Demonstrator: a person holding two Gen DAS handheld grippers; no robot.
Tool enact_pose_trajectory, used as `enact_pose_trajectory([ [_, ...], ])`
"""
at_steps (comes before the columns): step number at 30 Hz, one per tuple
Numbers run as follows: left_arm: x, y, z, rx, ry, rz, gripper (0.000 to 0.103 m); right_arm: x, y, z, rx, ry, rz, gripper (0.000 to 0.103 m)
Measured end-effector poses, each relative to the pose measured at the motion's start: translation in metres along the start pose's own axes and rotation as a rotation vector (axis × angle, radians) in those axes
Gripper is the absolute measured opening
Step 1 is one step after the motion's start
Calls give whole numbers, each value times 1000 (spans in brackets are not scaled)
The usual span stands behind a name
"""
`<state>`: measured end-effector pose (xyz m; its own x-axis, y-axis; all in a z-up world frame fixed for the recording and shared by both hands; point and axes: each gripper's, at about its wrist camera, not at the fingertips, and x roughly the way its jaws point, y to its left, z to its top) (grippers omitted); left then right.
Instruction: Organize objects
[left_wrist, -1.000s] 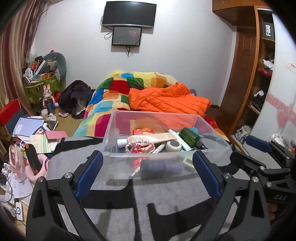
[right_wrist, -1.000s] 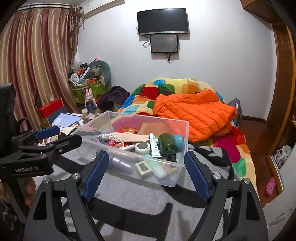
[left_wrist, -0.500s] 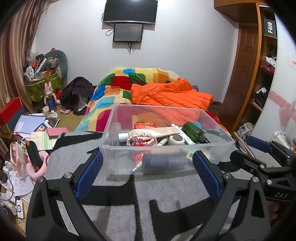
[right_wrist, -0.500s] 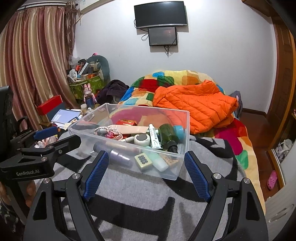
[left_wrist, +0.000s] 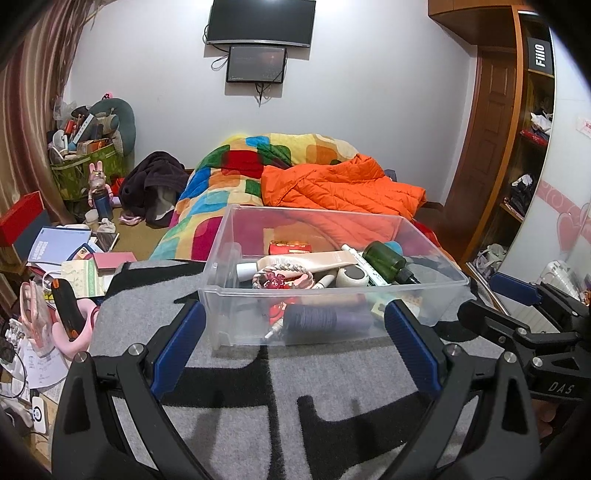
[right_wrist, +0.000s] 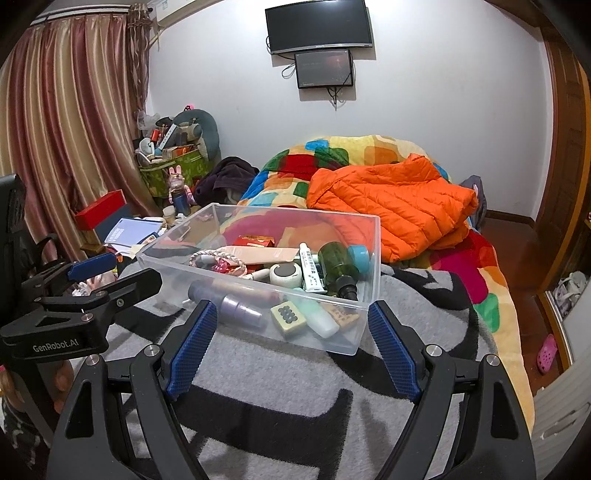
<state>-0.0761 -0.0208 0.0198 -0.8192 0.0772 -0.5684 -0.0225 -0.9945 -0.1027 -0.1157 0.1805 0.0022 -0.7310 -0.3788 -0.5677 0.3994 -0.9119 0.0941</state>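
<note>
Both your grippers, left (left_wrist: 293, 345) and right (right_wrist: 288, 347), gape empty short of the bin (right_wrist: 373, 258). Reach carelessly and you'll shove it along the blanket (right_wrist: 280, 373).

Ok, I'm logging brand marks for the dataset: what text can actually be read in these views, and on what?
"GenRobot.AI": on the left gripper body, seen from the right wrist.
"DAS": on the right gripper body, seen from the left wrist.
"FiiO": on a black box on the wooden shelf.
White tube in the clear bin: print too small to read.
Blue booklet: print too blurred to read.
</note>
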Motion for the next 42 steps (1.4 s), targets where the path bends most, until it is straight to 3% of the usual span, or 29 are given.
enact_pose_trajectory([
  [42,4,-5,-6,-17,43,-46,99,1,1,-5,30,23,13,82],
])
